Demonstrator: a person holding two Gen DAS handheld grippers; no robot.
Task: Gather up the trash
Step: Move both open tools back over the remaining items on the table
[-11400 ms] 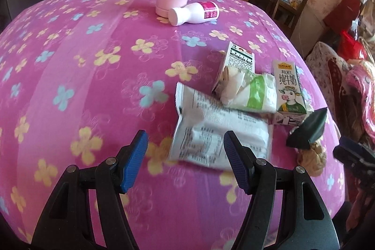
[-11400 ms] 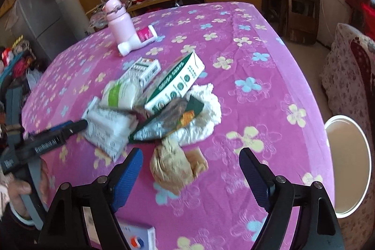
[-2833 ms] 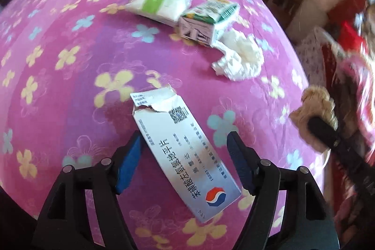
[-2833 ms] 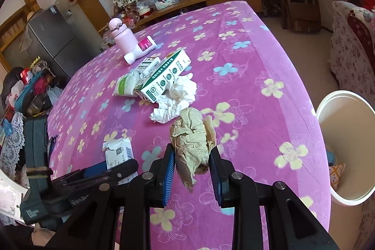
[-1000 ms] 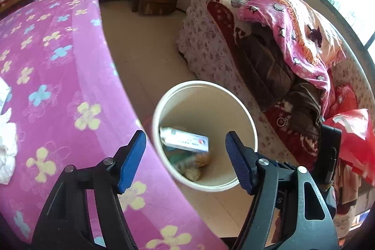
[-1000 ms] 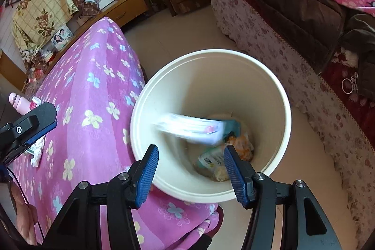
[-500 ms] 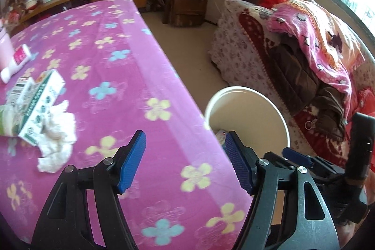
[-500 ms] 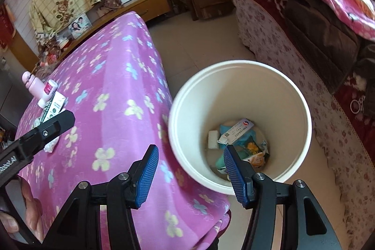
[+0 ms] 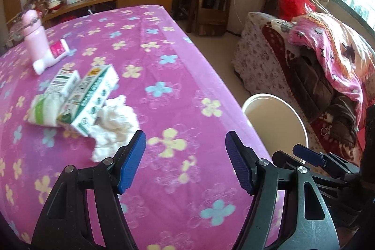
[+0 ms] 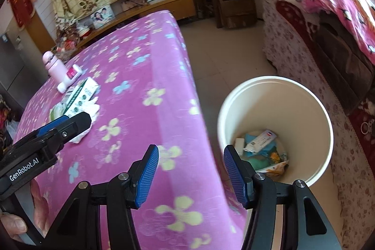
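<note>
White bin [image 10: 276, 132] by the table's edge now holds the flat box [image 10: 261, 139] and wad dropped moments ago. Both grippers, left [image 9: 185, 161] and right [image 10: 191, 173], have swung back over the table [image 9: 164, 62], jaws spread and empty. Carton [image 9: 93, 95], tissue [image 9: 114, 125] and wrapper [image 9: 44, 111] remain to collect.

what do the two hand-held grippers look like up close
Both the left hand-held gripper and the right hand-held gripper have black plastic frames with silver screws and ribbed blue finger pads. White "GenRobot.AI" lettering marks the left one's side.
</note>
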